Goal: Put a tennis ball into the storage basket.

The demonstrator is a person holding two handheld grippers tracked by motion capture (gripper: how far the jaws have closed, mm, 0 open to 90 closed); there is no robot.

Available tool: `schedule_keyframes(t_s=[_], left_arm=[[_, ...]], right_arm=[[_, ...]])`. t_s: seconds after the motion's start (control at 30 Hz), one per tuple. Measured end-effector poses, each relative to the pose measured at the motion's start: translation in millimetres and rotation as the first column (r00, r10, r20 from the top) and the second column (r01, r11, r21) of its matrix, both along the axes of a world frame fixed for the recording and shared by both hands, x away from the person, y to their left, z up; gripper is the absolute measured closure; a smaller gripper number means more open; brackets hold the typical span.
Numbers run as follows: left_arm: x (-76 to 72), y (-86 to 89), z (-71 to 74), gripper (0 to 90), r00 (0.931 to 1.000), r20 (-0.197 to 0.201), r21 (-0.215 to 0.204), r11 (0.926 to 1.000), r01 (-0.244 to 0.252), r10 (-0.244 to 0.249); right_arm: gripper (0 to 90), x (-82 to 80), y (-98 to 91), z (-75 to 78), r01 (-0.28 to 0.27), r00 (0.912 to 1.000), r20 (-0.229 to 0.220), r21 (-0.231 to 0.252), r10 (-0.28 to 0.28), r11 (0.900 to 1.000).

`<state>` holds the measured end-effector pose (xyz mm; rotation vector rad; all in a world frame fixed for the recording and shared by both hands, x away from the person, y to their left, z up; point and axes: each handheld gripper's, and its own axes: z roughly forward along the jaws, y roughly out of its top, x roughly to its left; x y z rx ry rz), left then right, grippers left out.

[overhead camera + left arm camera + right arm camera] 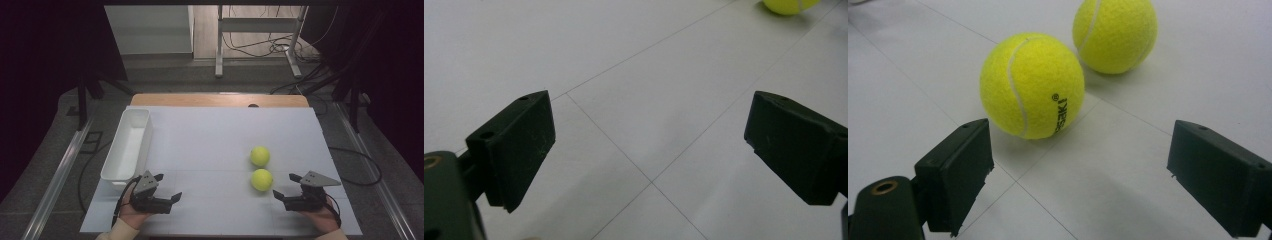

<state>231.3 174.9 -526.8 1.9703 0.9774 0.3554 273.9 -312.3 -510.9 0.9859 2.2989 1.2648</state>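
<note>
High view: we hold the right gripper [283, 185] spread wide, just beside the nearer fuzzy yellow tennis ball [261, 179] on the white table [210, 140]; our left gripper [168, 186] also gapes, pinching nothing.

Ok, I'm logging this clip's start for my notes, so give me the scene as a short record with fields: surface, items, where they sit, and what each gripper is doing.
surface: white table top
near ball: yellow tennis ball, just ahead of the right gripper
far ball: second tennis ball, right behind the first, a small gap between them
bin: white oblong bin along the left edge, nothing seen inside
left gripper: open, holding nothing, beside the bin's near end
right gripper: open, holding nothing, jaws aimed at the near ball
</note>
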Motion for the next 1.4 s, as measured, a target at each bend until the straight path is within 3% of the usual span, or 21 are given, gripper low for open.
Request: schedule_keyframes(t_s=[1.0, 1.4], left_arm=[[5.1, -6.0, 5.9, 7.2, 0.9999, 0.008, -0.011, 0.9998, 0.014, -0.014], [12.0, -13.7, 15.3, 7.2, 0.9993, 0.028, -0.006, 0.9997, 0.023, -0.023]], right_arm=[[11.8, -1.2, -0.1, -0.7, 0.007, 1.0, 0.006, -0.02, -0.007, 0.9998], [11.9, -1.4, -0.6, -1.0, 0.007, 1.0, 0.006, -0.024, -0.006, 0.9997]])
